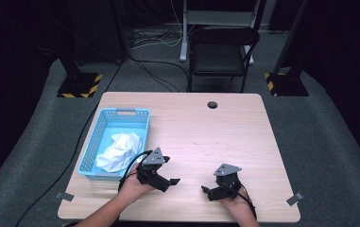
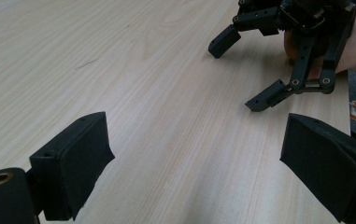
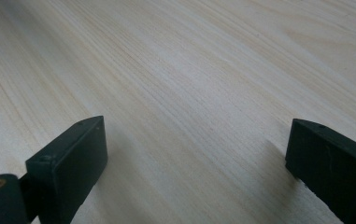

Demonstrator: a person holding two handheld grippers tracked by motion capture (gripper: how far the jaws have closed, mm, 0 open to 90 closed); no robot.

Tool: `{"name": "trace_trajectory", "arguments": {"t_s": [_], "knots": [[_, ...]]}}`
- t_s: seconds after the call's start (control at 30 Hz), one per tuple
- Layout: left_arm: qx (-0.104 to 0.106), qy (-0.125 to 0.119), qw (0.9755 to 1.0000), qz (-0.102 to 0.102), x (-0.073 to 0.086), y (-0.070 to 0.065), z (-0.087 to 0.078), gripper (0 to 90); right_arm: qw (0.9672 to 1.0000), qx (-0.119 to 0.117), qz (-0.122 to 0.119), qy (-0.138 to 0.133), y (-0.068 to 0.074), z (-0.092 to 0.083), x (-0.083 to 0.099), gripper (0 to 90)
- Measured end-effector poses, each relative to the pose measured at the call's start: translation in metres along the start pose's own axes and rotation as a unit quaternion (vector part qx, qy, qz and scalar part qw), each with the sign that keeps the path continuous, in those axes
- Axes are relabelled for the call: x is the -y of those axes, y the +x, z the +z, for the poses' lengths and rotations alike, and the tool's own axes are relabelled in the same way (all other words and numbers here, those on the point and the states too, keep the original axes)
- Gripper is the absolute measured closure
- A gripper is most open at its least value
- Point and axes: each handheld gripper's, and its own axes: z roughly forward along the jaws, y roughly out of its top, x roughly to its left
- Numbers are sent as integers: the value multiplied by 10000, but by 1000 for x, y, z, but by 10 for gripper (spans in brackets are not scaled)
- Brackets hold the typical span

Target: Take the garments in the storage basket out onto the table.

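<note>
- Pale wood counter point(image 1: 206, 137) carries a blue basket point(image 1: 103, 124) along its left edge, and a crumpled white cloth point(image 1: 118, 151) lies inside it, bunched toward the basket's near end.
- Left tool point(image 1: 164, 171) rests in the person's left hand near the counter's front edge, just right of the basket's near right corner; its jaws stand released and wide apart, with nothing between them.
- Right tool point(image 1: 210, 190) sits in the person's right hand, also close to the front edge and nearer the right side; its jaws are likewise spread and empty.
- Seen from the left gripper view, bare wood grain lies between the left tool's black pads point(image 2: 80, 156), and the right tool point(image 2: 243, 74) shows farther off with its tips low over the counter, touching nothing.
- Seen from the right gripper view, the spread pads point(image 3: 75, 154) frame plain wood and nothing else.
- Judging by this layout, the cloth is the work in hand and no grasp has begun; both tools look parked at a ready pose, apart from basket and cloth.
- A next move would probably call for the left tool, being nearer, to rise over the basket's right wall, come down on a raised fold of the cloth, and clench there.
- Care is needed to clear the basket's rim on the way in, and to pinch cloth alone, not the lattice wall.
</note>
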Motion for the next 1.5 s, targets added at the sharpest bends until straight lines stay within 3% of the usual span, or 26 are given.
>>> {"name": "trace_trajectory", "arguments": {"t_s": [1.07, 1.5], "knots": [[-120, -98, 9997, -169, -2, 12, -14, 88, 10000, 0, 0, 0, 0, 0, 0, 51], [-193, -172, 9996, -140, -6, 12, -20, 82, 10000, -1, 0, 0, 0, 0, 0, 50]]}}
